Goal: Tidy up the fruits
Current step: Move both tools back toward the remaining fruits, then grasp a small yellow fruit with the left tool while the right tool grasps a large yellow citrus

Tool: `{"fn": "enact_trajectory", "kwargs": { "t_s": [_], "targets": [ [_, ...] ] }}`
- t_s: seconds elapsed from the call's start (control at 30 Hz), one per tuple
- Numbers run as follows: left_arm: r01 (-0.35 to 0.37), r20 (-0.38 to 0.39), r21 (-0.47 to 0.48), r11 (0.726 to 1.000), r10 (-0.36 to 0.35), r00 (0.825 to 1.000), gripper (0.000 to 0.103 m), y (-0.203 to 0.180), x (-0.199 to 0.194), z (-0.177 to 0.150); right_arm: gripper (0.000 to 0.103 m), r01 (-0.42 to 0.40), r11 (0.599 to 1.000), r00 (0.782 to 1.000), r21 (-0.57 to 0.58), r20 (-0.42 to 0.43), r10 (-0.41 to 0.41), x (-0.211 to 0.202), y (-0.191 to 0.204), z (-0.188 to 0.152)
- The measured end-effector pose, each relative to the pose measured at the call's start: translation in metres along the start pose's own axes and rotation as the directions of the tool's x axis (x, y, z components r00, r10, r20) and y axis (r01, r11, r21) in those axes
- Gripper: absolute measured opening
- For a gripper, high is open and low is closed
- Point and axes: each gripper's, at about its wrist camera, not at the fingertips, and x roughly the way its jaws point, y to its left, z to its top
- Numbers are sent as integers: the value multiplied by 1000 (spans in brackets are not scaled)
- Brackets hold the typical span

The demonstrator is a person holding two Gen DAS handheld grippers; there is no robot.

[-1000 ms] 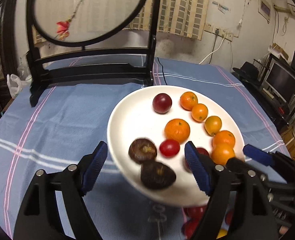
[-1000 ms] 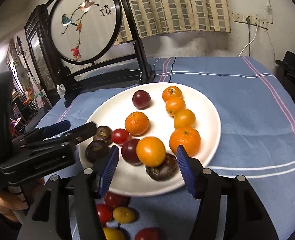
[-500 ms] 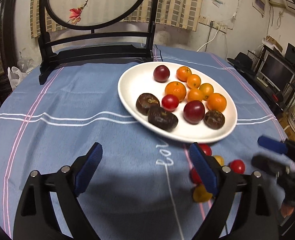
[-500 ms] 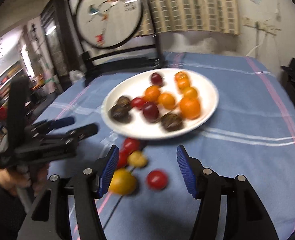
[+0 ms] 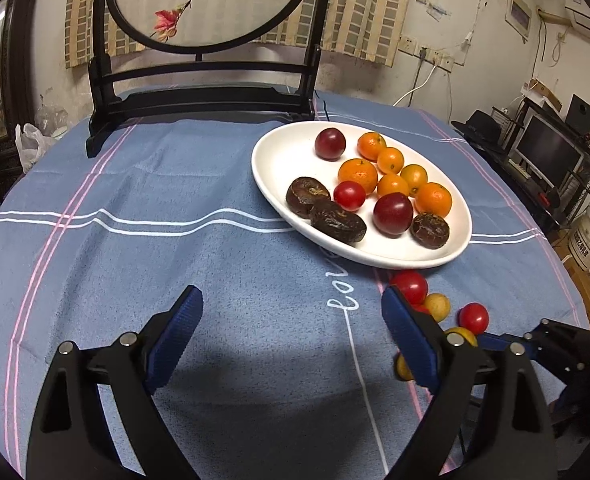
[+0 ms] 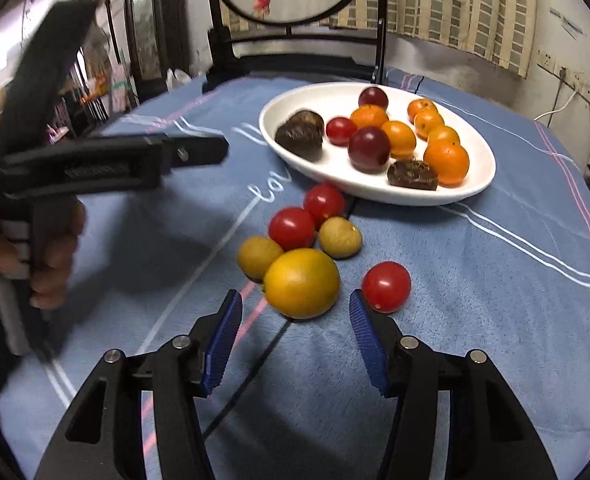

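Note:
A white plate (image 5: 279, 160) (image 6: 475, 184) on the blue cloth holds several oranges, dark plums, brown fruits and a red tomato. Loose fruit lies on the cloth in front of it: a large yellow-orange fruit (image 6: 301, 283), red tomatoes (image 6: 386, 286) (image 6: 291, 228) (image 6: 324, 201) and two small yellow-brown fruits (image 6: 340, 237) (image 6: 258, 257). My right gripper (image 6: 295, 336) is open and empty, just short of the large yellow-orange fruit. My left gripper (image 5: 291, 336) is open and empty over bare cloth, left of the loose fruit (image 5: 411, 286).
A black wooden stand with a round painted screen (image 5: 203, 92) stands at the table's far side. The left gripper and the hand holding it (image 6: 95, 164) show at the left of the right wrist view. Shelves and a monitor (image 5: 547, 152) stand beyond the table's right edge.
Both grippers have drawn back from the plate toward the near table edge. The right gripper, earlier around fruit on the plate, now faces the loose fruit on the cloth.

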Motion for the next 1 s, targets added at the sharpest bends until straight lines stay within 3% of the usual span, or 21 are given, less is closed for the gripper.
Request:
{"fn": "enact_trajectory", "kwargs": {
  "t_s": [0.1,0.17,0.3,0.57,0.73,0.9,1.0],
  "targets": [
    [0,-7,-5,1000,0,1000,88,1,1,0,52,16,999,1000,-31,-13,-17,10,4,5],
    [-1,-13,-6,1000,1,1000,88,1,3,0,42,29,999,999,-42,-15,-30,14,5,9],
    [7,-18,-4,1000,-7,1000,88,1,3,-1,41,38,997,999,-62,7,-37,9,9,7],
    [74,-48,54,996,-72,996,89,-20,1,-8,41,-3,995,995,104,104,-8,-24,-37,10],
    [117,-73,138,983,-108,991,89,-43,4,-18,41,-14,954,987,301,155,-34,-41,-83,4],
    [172,-94,198,965,-157,983,89,-62,1,-28,41,-4,941,990,339,133,-44,-35,-91,1],
    [183,-105,247,952,-162,981,82,-75,2,-35,41,-10,947,990,322,134,-36,-33,-86,3]
  ]
}}
